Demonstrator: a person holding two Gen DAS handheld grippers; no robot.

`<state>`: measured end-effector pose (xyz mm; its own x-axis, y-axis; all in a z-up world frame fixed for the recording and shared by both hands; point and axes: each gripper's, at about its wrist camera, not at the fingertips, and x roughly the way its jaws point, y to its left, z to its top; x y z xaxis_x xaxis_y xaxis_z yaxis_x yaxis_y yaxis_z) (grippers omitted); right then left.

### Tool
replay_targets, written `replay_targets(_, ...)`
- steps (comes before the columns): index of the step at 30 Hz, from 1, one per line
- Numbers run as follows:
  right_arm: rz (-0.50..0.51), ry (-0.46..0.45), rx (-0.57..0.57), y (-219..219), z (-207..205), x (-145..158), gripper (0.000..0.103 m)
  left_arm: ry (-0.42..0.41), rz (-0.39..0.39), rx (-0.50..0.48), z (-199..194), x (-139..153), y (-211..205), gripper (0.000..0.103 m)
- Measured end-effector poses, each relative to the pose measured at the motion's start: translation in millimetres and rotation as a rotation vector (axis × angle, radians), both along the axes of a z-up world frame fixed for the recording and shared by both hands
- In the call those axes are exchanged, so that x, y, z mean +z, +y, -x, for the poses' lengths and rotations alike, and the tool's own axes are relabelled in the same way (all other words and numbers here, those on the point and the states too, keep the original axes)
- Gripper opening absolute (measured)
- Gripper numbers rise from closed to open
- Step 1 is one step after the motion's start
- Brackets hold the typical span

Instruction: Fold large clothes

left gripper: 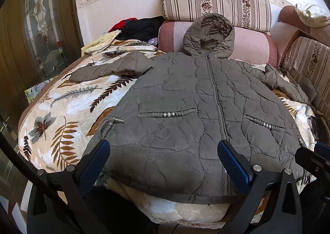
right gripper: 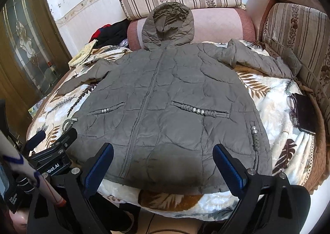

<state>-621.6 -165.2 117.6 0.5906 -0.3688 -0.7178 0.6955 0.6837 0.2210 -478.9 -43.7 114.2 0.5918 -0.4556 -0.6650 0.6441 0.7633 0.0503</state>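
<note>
Both grippers wide open, holding nothing.
The left gripper [left gripper: 164, 164] and right gripper [right gripper: 163, 164] hover at the hem of the jacket [left gripper: 198, 114], which lies flat and zipped.

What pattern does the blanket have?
Brown and grey leaves on white blanket; left wrist view shows it best.

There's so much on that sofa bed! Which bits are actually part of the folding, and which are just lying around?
Part of the job:
quilted hooded jacket
left gripper, open
right gripper, open

Just lying about:
leaf-print blanket, beneath the jacket
phone
glasses
black clothes
striped cushions
</note>
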Motion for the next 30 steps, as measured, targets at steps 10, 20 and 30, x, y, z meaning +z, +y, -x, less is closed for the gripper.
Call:
replay_targets(10, -0.001, -0.004, 0.006, -16.4, -12.9, -0.3, 0.099, 0.007, -0.014, -0.004, -10.0, -3.5, -14.3, 0.103)
replay_targets(20, -0.025, -0.006, -0.024, -43.0, -21.0, -2.7, 0.099, 0.011, 0.022, -0.015, -36.6, 7.8, -53.8, 0.103)
replay_targets(30, -0.008, 0.004, -0.131, -100.5, -26.9, 9.8, 0.099, -0.027, 0.078, 0.033, -100.6, 22.3, -154.7, 0.103)
